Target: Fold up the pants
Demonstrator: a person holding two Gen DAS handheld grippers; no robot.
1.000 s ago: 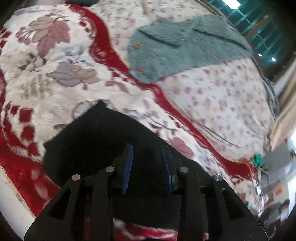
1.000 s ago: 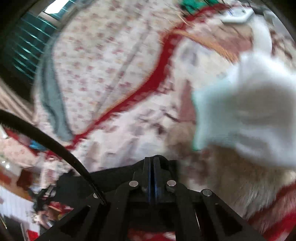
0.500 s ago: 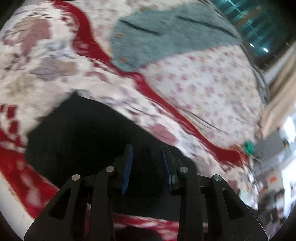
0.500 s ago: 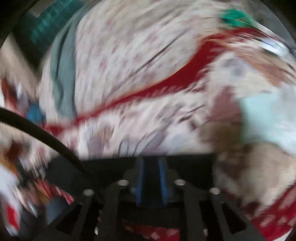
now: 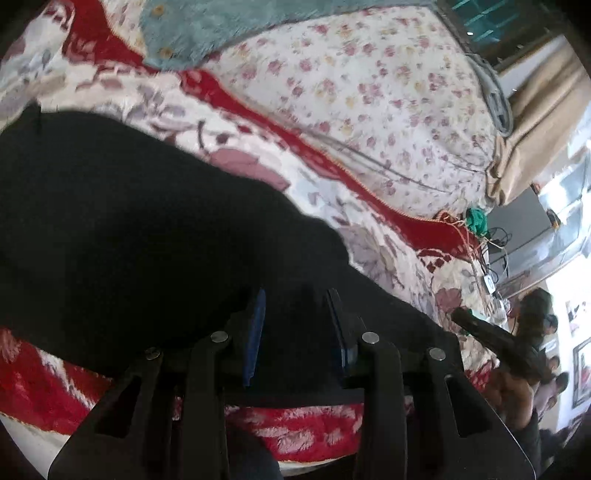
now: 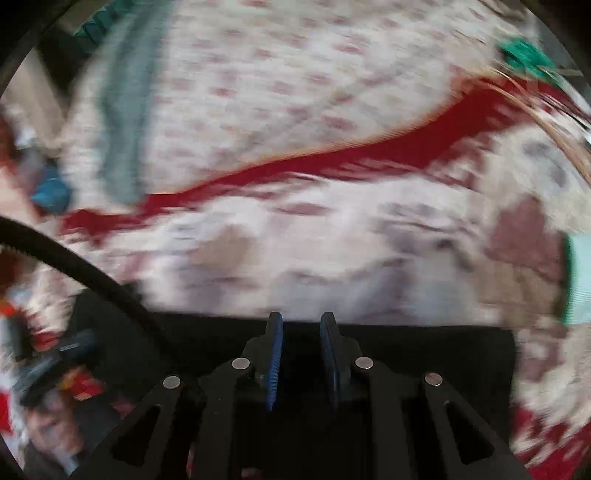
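Observation:
The black pants (image 5: 140,240) lie flat on the red and cream floral blanket (image 5: 369,254). My left gripper (image 5: 296,295) is open and empty, its blue pads hovering over the near part of the pants. In the right wrist view the pants (image 6: 424,354) show as a dark band along the bottom. My right gripper (image 6: 301,319) is open and empty over their far edge. The right wrist view is blurred by motion.
A teal fleece garment (image 5: 221,29) lies at the back, on a flowered sheet (image 5: 369,96). A pale mint cloth (image 6: 580,280) sits at the right. A black cable (image 6: 74,262) crosses the left. People and furniture stand beyond the bed's right edge (image 5: 532,332).
My right gripper was shut and has opened, and swung left along the pants' edge. My left gripper stayed open and moved right over the pants.

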